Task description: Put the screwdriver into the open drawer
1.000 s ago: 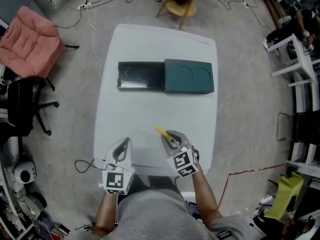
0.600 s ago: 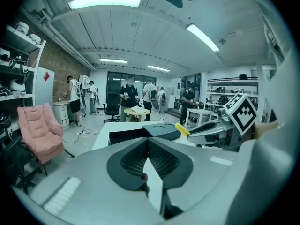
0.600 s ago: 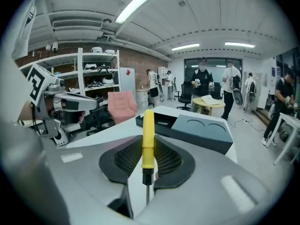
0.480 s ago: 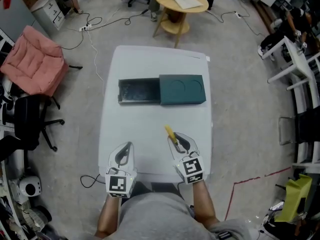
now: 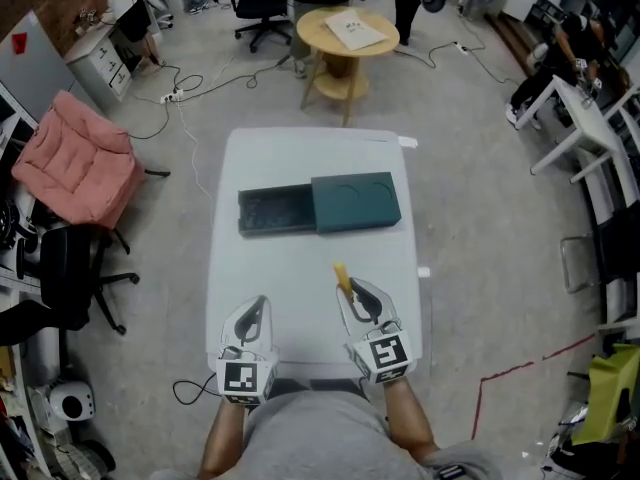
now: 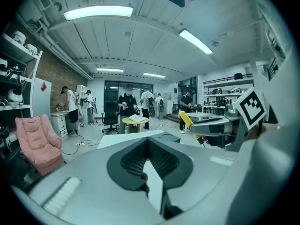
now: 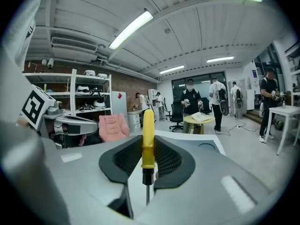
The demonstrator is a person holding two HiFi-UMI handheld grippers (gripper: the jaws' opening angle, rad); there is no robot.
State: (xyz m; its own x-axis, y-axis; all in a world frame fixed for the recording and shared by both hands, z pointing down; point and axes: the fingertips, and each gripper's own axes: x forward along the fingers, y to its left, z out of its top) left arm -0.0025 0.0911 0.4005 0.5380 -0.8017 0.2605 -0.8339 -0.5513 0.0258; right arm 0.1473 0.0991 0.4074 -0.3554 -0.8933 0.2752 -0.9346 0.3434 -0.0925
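A dark teal cabinet [image 5: 356, 201] lies across the middle of the white table [image 5: 300, 158], with its drawer [image 5: 275, 211] pulled open to the left. Above the table's near right part, my right gripper [image 5: 352, 286] is shut on the yellow-handled screwdriver [image 5: 343, 274]. In the right gripper view the screwdriver [image 7: 148, 135] stands upright between the pads [image 7: 165, 159], its handle pointing away and its metal shaft toward the camera. My left gripper [image 5: 257, 301] hovers at the near left with its fingertips together and nothing between them. The left gripper view shows the screwdriver [image 6: 186, 118] off to its right.
Beyond the table's far end stands a round wooden side table [image 5: 347, 30] with papers on it. A pink chair [image 5: 80, 158] and a black office chair [image 5: 70, 278] are at the left. Cables run over the floor, a white desk [image 5: 585, 118] is at the right, and people stand at the back.
Both grippers have risen above the table's near edge. The right one has lifted the screwdriver and turned it to point more toward the cabinet. The head view now takes in more of the room.
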